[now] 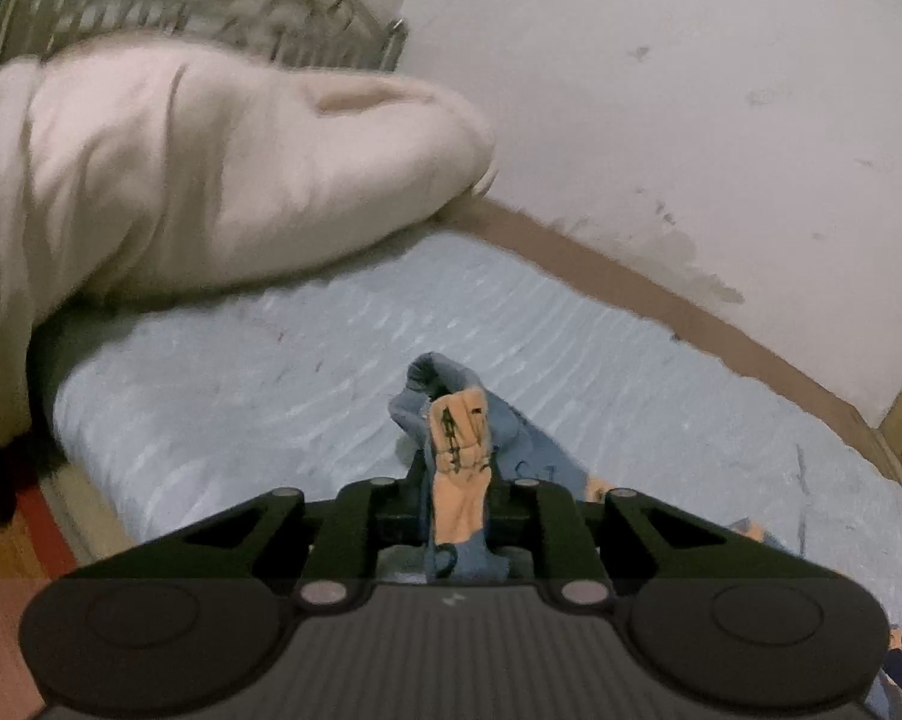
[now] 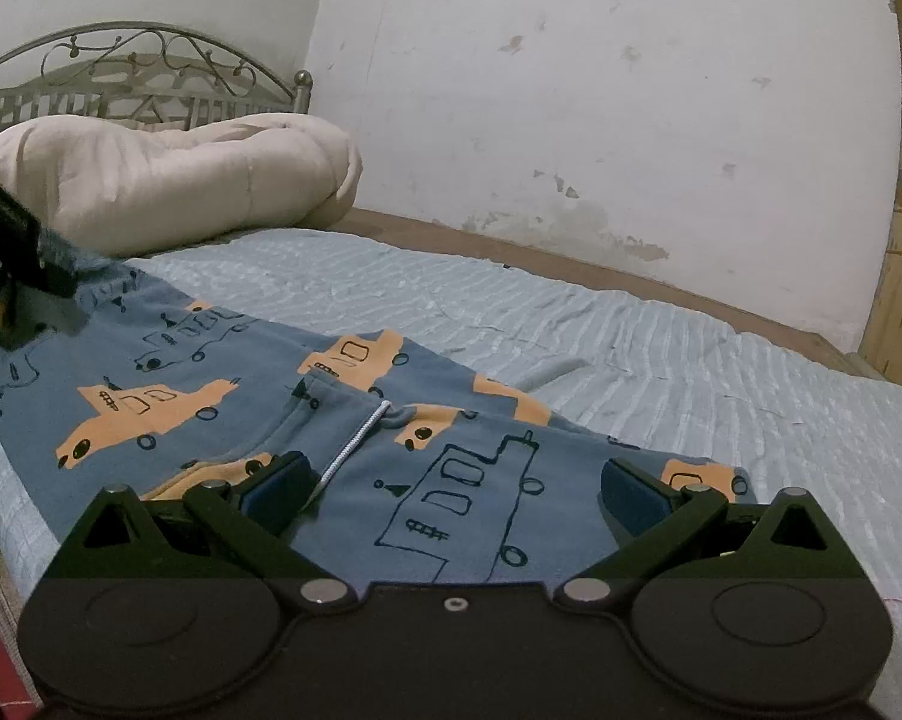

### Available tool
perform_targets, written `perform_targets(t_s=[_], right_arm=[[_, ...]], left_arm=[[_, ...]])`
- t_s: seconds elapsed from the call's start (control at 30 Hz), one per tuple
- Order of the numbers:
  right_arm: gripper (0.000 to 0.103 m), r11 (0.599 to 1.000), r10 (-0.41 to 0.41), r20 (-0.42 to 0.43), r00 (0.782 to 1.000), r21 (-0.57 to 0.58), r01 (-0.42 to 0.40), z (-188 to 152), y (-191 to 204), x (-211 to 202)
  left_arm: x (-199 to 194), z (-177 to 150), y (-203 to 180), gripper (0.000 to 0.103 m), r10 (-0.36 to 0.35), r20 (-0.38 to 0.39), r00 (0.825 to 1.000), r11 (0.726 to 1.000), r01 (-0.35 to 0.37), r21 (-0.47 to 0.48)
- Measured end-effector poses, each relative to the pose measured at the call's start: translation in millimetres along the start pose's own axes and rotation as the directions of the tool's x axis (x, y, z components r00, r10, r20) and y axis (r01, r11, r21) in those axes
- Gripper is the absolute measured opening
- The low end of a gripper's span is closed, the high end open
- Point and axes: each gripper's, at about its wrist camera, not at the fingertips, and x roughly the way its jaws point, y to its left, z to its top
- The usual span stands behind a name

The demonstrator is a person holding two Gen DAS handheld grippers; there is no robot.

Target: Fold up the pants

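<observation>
Blue pants [image 2: 223, 396] w/ orange truck print.

The pants [image 2: 355, 420] lie spread across the bed [image 2: 661, 348] near its front edge. The rolled duvet [image 2: 169, 180] sits at the head end, before the headboard [image 2: 139, 72]; the wall [image 2: 601, 90] runs along the far edge.

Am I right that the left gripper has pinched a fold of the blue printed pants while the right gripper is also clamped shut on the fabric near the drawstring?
Not quite. The left gripper is indeed shut on a fold of the pants, but the right gripper is open: the right wrist view shows its jaws spread wide above the fabric, beside the drawstring, gripping nothing.
</observation>
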Motion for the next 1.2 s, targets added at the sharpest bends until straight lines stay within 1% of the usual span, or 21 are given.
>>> perform_targets(t_s=[0.1, 0.17, 0.27, 0.37, 0.47, 0.57, 0.63, 0.7, 0.73, 0.8, 0.83, 0.87, 0.93, 0.97, 1.0, 1.03, 1.07, 1.1, 1.13, 1.17, 1.2], right_arm=[[0.102, 1.0, -0.009, 0.01, 1.0, -0.007, 0.009, -1, 2, -1], [0.102, 1.0, -0.01, 0.03, 1.0, -0.005, 0.01, -1, 1, -5], [0.102, 0.999, -0.015, 0.101, 0.995, 0.038, 0.012, 0, -6, -21], [0.102, 0.998, -0.041, 0.128, 0.991, 0.062, 0.033, -1, -17, -36], [0.102, 0.994, -0.078, 0.14, 0.987, 0.089, 0.066, -4, -36, -53], [0.102, 0.988, -0.128, 0.136, 0.982, 0.106, 0.114, -9, -59, -71], [0.102, 0.981, -0.169, 0.126, 0.978, 0.122, 0.153, -15, -75, -82], [0.102, 0.97, -0.213, 0.109, 0.971, 0.142, 0.197, -22, -91, -92], [0.102, 0.963, -0.236, 0.099, 0.967, 0.153, 0.22, -26, -99, -97], [0.102, 0.95, -0.277, 0.082, 0.957, 0.173, 0.26, -34, -113, -106], [0.102, 0.942, -0.297, 0.072, 0.952, 0.184, 0.28, -38, -120, -111], [0.102, 0.935, -0.313, 0.062, 0.948, 0.193, 0.296, -43, -125, -116], [0.102, 0.923, -0.339, 0.037, 0.94, 0.208, 0.325, -53, -135, -121], [0.102, 0.918, -0.347, 0.026, 0.937, 0.213, 0.334, -56, -139, -123], [0.102, 0.915, -0.352, 0.018, 0.936, 0.218, 0.34, -60, -141, -124], [0.102, 0.912, -0.355, 0.012, 0.935, 0.222, 0.344, -63, -143, -125], [0.102, 0.91, -0.356, 0.008, 0.934, 0.228, 0.345, -65, -145, -126], [0.102, 0.91, -0.354, 0.004, 0.935, 0.232, 0.344, -67, -145, -127], [0.102, 0.911, -0.348, 0.001, 0.938, 0.237, 0.338, -68, -145, -126], [0.102, 0.913, -0.341, 0.0, 0.94, 0.241, 0.331, -67, -142, -123], [0.102, 0.915, -0.331, 0.002, 0.944, 0.246, 0.321, -66, -142, -121]], left_arm=[[-15, 9, -20, 0.015, -0.052, 0.045, 0.998, 0.997, 0.05, 0.056], [-27, 16, -36, 0.015, -0.091, 0.077, 0.993, 0.991, 0.082, 0.106], [-41, 24, -64, 0.015, -0.169, 0.109, 0.98, 0.973, 0.148, 0.177], [-54, 29, -96, 0.015, -0.251, 0.119, 0.961, 0.945, 0.216, 0.247], [-64, 27, -133, 0.015, -0.346, 0.107, 0.932, 0.898, 0.296, 0.325], [-69, 15, -173, 0.015, -0.42, 0.058, 0.905, 0.841, 0.365, 0.399], [-67, 3, -198, 0.016, -0.448, 0.019, 0.894, 0.809, 0.397, 0.434], [-62, -14, -223, 0.017, -0.46, -0.035, 0.887, 0.776, 0.421, 0.469], [-57, -25, -236, 0.019, -0.461, -0.071, 0.885, 0.76, 0.434, 0.484], [-46, -45, -256, 0.032, -0.457, -0.135, 0.879, 0.733, 0.458, 0.502], [-41, -56, -265, 0.049, -0.462, -0.176, 0.869, 0.714, 0.482, 0.508], [-38, -66, -271, 0.06, -0.466, -0.215, 0.858, 0.693, 0.505, 0.514], [-37, -84, -281, 0.065, -0.472, -0.268, 0.84, 0.659, 0.538, 0.526], [-37, -90, -282, 0.072, -0.478, -0.287, 0.83, 0.643, 0.553, 0.53], [-40, -95, -284, 0.074, -0.478, -0.3, 0.826, 0.633, 0.56, 0.534], [-40, -97, -282, 0.076, -0.473, -0.304, 0.827, 0.632, 0.559, 0.537], [-40, -96, -276, 0.078, -0.467, -0.299, 0.832, 0.635, 0.551, 0.541], [-42, -94, -271, 0.08, -0.459, -0.289, 0.84, 0.645, 0.539, 0.542], [-44, -92, -268, 0.086, -0.446, -0.274, 0.852, 0.662, 0.52, 0.539], [-48, -88, -262, 0.09, -0.43, -0.254, 0.866, 0.686, 0.496, 0.532], [-50, -83, -252, 0.092, -0.414, -0.235, 0.879, 0.71, 0.473, 0.521]])
